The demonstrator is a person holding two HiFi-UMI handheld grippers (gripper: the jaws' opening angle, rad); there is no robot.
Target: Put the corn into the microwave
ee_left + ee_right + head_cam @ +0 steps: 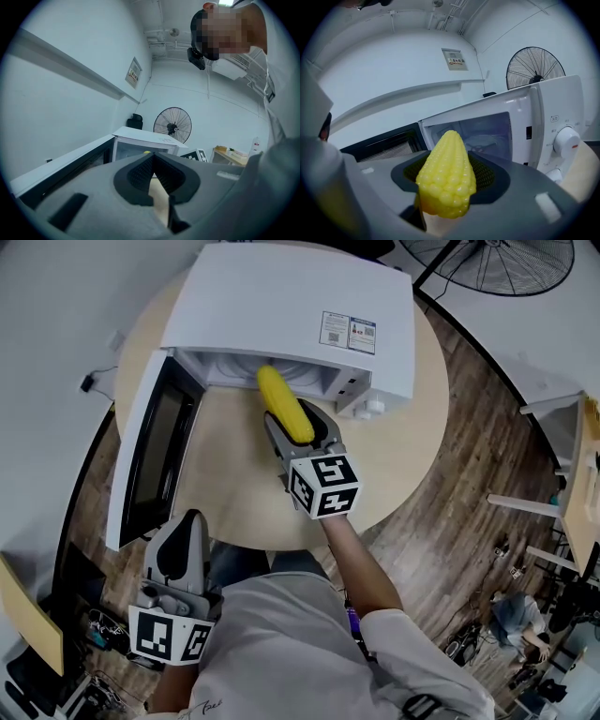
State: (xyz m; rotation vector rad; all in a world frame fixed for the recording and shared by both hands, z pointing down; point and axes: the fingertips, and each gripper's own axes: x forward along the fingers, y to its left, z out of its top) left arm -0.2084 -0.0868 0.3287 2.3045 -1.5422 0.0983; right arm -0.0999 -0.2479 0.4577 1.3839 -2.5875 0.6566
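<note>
A yellow corn cob (284, 405) (447, 180) sits clamped in my right gripper (298, 434), its tip pointing at the open mouth of the white microwave (291, 306) (506, 129). The cob's far end reaches the microwave's opening. The microwave door (150, 451) hangs wide open to the left. My left gripper (181, 545) (157, 180) hangs low near the table's front edge, jaws shut with nothing between them, just right of the open door.
The microwave stands on a round light-wood table (412, 437). A black floor fan (492, 259) (172, 125) stands behind it. A white desk (562, 456) is at the right, and a person (516, 620) crouches on the wooden floor.
</note>
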